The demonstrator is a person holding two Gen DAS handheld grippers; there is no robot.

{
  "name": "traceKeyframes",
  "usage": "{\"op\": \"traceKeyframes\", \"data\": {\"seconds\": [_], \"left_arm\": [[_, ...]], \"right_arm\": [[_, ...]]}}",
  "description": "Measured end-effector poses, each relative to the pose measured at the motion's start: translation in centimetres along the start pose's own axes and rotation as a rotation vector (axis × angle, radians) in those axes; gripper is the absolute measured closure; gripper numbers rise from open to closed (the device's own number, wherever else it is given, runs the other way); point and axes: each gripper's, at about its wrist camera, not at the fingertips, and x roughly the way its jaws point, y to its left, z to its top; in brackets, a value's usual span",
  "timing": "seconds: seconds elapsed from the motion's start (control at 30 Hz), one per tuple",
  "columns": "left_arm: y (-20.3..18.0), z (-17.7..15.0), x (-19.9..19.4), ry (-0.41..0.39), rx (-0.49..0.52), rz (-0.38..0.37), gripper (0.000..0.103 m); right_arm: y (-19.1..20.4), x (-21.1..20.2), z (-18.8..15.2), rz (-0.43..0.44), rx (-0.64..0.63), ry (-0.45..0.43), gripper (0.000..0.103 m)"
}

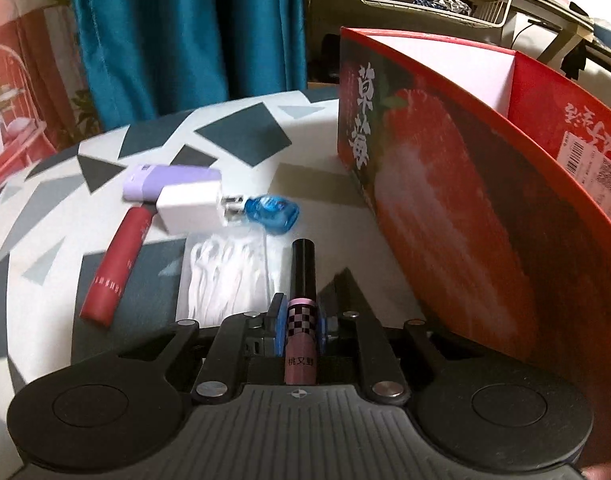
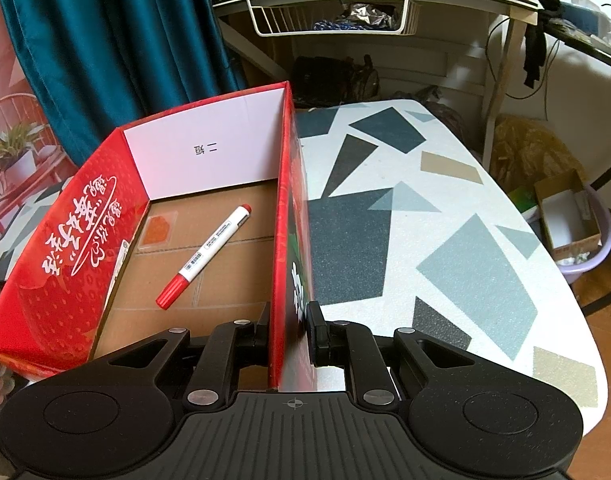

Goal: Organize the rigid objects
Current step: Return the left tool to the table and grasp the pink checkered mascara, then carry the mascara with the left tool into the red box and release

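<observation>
**Slim tube in hand, box held steady for the drop**

On the left of the desk [image 1: 241, 128], a red tube [image 1: 115, 264] lies beside a lilac case [image 1: 169, 182], a white block [image 1: 189, 210], a small blue bottle [image 1: 271, 214] and a clear pack of white floss picks [image 1: 225, 276]; all are waiting to be sorted. The left tongs [image 1: 301, 318] grip a slim black-capped pink tube [image 1: 301, 300], cap pointing forward, just beside the outer wall of the red strawberry box [image 1: 445, 216]. The step in hand looks like carrying this tube to the box.

The right tongs [image 2: 291, 332] are clamped on the box's near wall, one finger inside and one outside, bracing it. Inside, a red-capped marker [image 2: 205, 256] lies on the cardboard floor.

Next, the left tongs probably need to lift over the wall and let the tube go clear of the marker.
</observation>
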Motion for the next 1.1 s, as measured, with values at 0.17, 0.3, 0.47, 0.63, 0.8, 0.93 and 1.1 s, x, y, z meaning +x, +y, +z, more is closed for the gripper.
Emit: {"op": "traceKeyframes", "data": {"seconds": [0.17, 0.3, 0.47, 0.63, 0.8, 0.93, 1.1], "left_arm": [[0.5, -1.8, -1.7, 0.005, -0.017, 0.025, 0.086], [0.8, -3.3, -2.9, 0.01, -0.035, 0.031, 0.086], [1.2, -5.0, -3.9, 0.003, -0.047, 0.03, 0.084], [1.5, -4.7, -3.8, 0.005, -0.062, 0.025, 0.083], [1.4, -4.8, -3.7, 0.002, -0.063, 0.026, 0.083], [1.4, -4.9, -3.8, -0.001, -0.065, 0.029, 0.083], [1.4, -4.9, -3.8, -0.001, -0.063, 0.03, 0.083]], "right_arm": [[0.0, 0.0, 0.0, 0.001, 0.005, -0.002, 0.089], [0.0, 0.0, 0.0, 0.001, 0.006, -0.002, 0.089], [0.0, 0.0, 0.0, -0.002, 0.007, -0.005, 0.089], [0.0, -0.1, 0.0, -0.005, 0.004, -0.004, 0.089], [0.0, -0.1, 0.0, -0.006, 0.003, -0.004, 0.089], [0.0, -0.1, 0.0, -0.006, 0.001, -0.004, 0.089], [0.0, -0.1, 0.0, -0.006, 0.001, -0.004, 0.089]]}}
